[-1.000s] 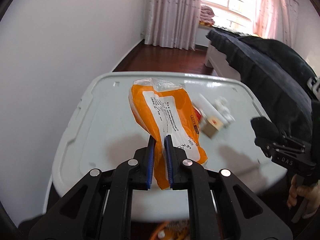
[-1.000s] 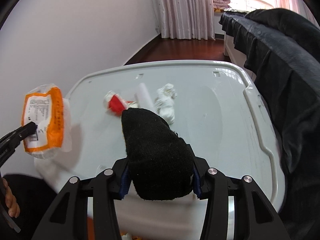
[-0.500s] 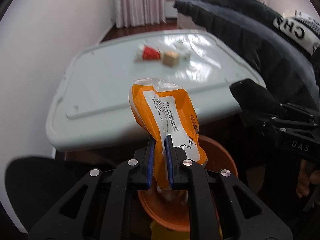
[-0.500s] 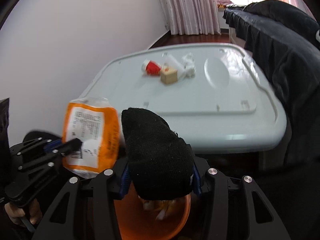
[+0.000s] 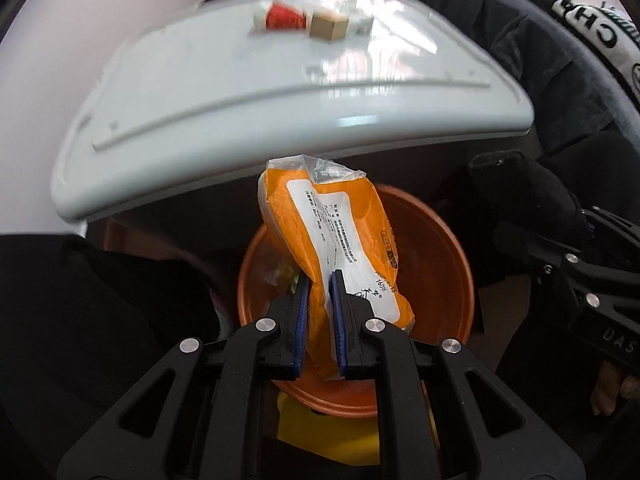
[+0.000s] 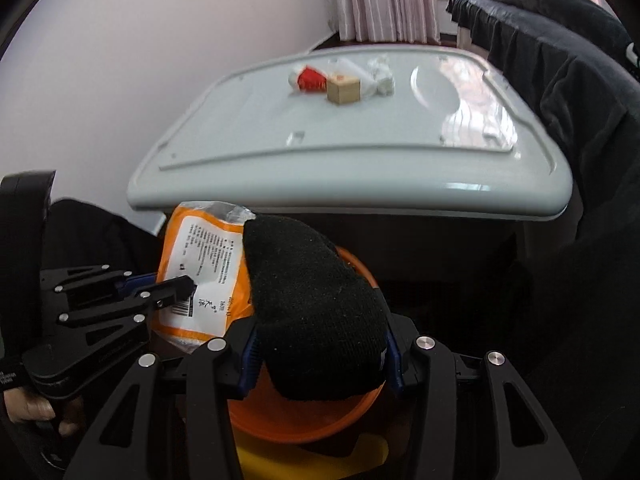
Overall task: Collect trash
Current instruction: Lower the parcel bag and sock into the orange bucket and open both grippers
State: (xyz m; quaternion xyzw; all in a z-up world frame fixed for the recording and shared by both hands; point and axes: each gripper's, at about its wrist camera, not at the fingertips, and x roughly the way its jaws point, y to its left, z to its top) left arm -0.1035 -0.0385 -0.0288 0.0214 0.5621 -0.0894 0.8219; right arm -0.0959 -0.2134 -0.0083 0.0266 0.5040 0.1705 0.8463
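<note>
wall [image 6: 140, 60]: white | curtains [image 6: 384, 0]: pink | floor: dark, possibly wood

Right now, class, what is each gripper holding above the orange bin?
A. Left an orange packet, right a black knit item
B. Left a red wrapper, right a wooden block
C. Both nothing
A: the left gripper clamps the orange packet, the right gripper the black knit item, over the orange bin.
</note>
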